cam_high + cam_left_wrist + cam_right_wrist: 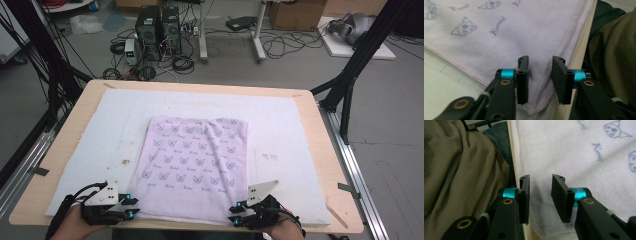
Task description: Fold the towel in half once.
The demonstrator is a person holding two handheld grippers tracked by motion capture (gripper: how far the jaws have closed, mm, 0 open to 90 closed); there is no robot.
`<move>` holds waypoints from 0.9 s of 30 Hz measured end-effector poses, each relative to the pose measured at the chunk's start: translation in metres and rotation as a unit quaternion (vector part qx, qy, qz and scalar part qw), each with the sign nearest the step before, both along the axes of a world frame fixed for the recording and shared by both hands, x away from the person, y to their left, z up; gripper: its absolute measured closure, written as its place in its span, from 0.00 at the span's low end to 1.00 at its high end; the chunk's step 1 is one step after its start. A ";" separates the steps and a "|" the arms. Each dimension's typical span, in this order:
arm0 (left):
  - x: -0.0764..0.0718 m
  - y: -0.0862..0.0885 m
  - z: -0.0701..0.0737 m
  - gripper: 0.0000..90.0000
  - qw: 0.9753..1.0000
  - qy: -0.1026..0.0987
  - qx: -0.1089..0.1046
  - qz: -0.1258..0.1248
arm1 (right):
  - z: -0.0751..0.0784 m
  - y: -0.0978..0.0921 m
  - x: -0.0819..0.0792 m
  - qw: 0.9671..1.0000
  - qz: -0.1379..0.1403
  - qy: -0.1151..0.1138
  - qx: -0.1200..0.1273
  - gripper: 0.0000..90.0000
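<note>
A white padded mat [280, 130] covers most of the wooden table [330, 150]. On the floor beyond the table, at about eleven o'clock, two black computer towers [159, 27] stand side by side among loose cables [280, 45]. At twelve o'clock rise the white legs of a desk [259, 35]. A cardboard box [297, 15] sits near one o'clock, and a white board [350, 47] lies toward two o'clock. Black frame struts [357, 60] slant at both sides.
</note>
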State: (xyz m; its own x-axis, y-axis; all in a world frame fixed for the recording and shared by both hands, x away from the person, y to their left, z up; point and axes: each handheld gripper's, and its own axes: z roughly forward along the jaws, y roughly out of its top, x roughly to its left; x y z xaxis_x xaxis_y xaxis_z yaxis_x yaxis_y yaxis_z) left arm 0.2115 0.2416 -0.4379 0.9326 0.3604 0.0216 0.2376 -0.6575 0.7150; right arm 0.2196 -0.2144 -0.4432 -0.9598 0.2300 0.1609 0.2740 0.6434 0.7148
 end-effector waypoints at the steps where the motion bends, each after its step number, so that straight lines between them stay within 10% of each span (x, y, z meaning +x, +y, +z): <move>1: -0.001 0.000 0.000 0.89 1.000 -0.004 0.001 -0.003 | 0.000 0.001 -0.001 1.000 0.002 -0.002 -0.004 0.90; 8: -0.005 0.007 0.013 0.96 0.999 -0.005 -0.035 0.000 | 0.013 -0.009 -0.002 0.999 0.016 -0.013 0.029 0.97; 13: -0.004 0.005 0.000 0.68 1.000 0.009 0.001 -0.001 | 0.006 -0.003 -0.006 1.000 0.026 -0.003 0.010 0.68; 18: -0.004 0.004 0.000 0.95 1.000 -0.006 -0.002 0.001 | 0.000 -0.002 -0.005 0.999 0.026 -0.028 -0.011 0.93; 27: -0.018 0.000 0.009 0.96 0.999 0.002 -0.027 -0.017 | 0.010 -0.017 -0.007 0.999 0.043 -0.018 -0.008 0.95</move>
State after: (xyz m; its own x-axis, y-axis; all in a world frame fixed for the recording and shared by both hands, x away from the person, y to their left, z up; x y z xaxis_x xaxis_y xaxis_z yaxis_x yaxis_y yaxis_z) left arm 0.1938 0.2411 -0.4289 0.9445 0.3284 -0.0003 0.2177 -0.6255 0.7492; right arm 0.2125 -0.2319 -0.4330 -0.9813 0.1485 0.1221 0.1908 0.6744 0.7133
